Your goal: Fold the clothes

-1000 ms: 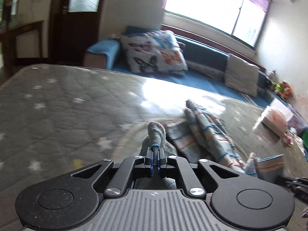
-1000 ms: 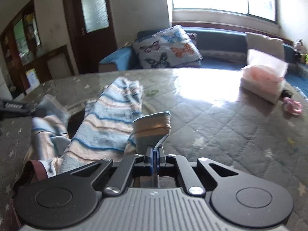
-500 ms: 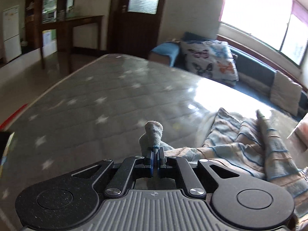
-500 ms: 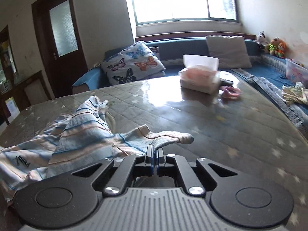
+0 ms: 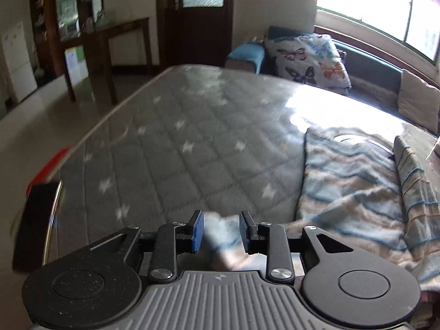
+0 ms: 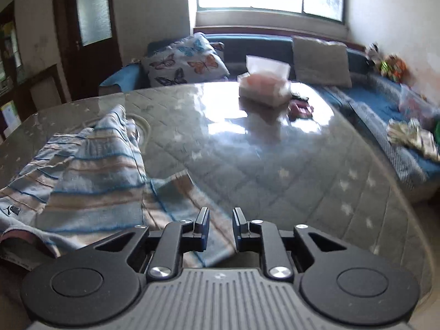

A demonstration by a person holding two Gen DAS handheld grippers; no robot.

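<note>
Hovering my left claw point(image 5: 221, 231) over the mattress point(image 5: 170, 148), jaws apart, I see a shirt point(image 5: 349, 187) corner loose between them; the shirt spreads toward two o'clock. My right claw point(image 6: 220, 229) is released too, shirt point(image 6: 90, 176) at ten o'clock. I judge the risk is the rumpled middle: folding now would lock creases in.
</note>
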